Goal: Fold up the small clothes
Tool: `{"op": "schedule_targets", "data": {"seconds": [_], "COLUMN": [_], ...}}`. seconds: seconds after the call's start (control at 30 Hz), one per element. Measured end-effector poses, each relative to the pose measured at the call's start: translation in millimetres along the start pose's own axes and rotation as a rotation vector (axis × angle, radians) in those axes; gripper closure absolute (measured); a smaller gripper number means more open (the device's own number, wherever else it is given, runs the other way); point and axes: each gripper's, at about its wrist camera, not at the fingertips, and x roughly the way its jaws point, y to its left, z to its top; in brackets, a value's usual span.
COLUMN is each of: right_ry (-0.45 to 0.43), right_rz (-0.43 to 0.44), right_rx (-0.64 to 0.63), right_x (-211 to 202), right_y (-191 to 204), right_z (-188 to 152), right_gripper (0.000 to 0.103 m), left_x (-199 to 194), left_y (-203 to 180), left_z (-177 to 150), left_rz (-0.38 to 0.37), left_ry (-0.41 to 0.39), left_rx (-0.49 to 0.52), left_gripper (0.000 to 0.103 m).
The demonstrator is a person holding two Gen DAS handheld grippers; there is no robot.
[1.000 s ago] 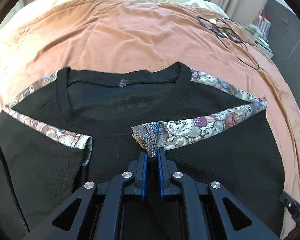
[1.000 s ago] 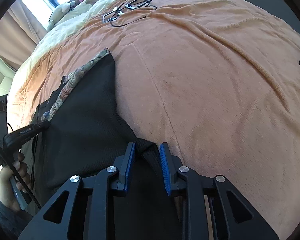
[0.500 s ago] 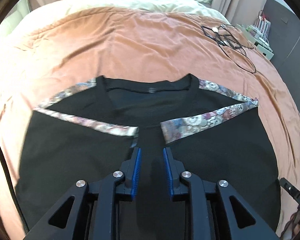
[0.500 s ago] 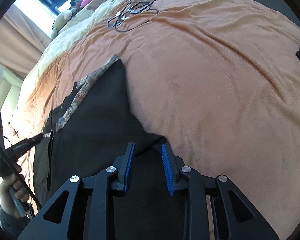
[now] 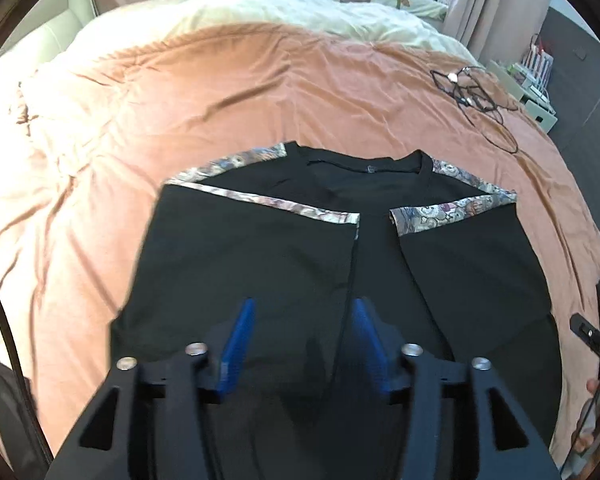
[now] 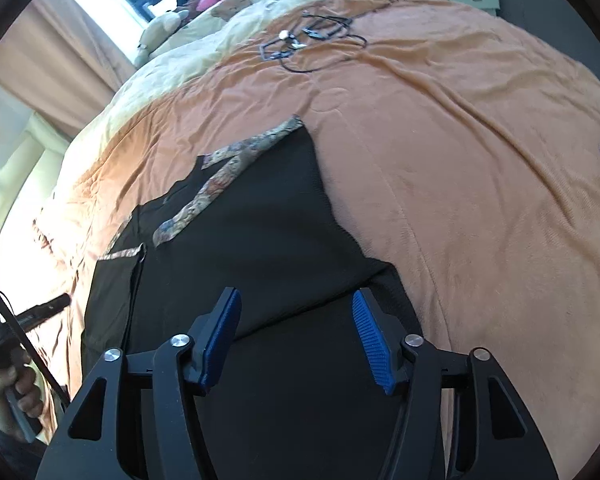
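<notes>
A black shirt [image 5: 284,264] with patterned trim lies flat on the orange blanket [image 5: 228,92], filling the lower centre of the left wrist view — both sleeves are folded in over the body, their cuffs nearly meeting below the collar. The left gripper [image 5: 302,340] hangs above the shirt, blue pads spread and holding nothing. The right gripper [image 6: 298,340] is likewise spread wide and empty, over the shirt's lower right edge. A tangle of cables [image 5: 476,100] lies in the upper right.
</notes>
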Motion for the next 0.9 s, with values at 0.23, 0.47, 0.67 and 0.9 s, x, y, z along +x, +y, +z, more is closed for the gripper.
{"op": "schedule_targets", "data": {"seconds": [0.23, 0.47, 0.67, 0.9], "right_ry": [-0.078, -0.13, -0.176, -0.234], "right_rz": [-0.047, -0.086, -0.056, -0.051], "right_rx": [-0.091, -0.134, -0.157, -0.2], "right_x": [-47, -90, -140, -198], "right_y": [26, 47, 57, 45], "right_z": [-20, -64, -99, -124], "right_gripper": [0.015, 0.0, 0.0, 0.0], "left_x": [-78, -148, -192, -242], "left_y": [30, 64, 82, 95], "left_z": [-22, -60, -98, -144], "left_rz": [-0.017, -0.051, -0.047, -0.005], "left_ry": [-0.075, -0.171, -0.251, -0.349], "left_rx": [-0.005, -0.064, -0.083, -0.087], "left_gripper": [0.023, 0.011, 0.011, 0.011]}}
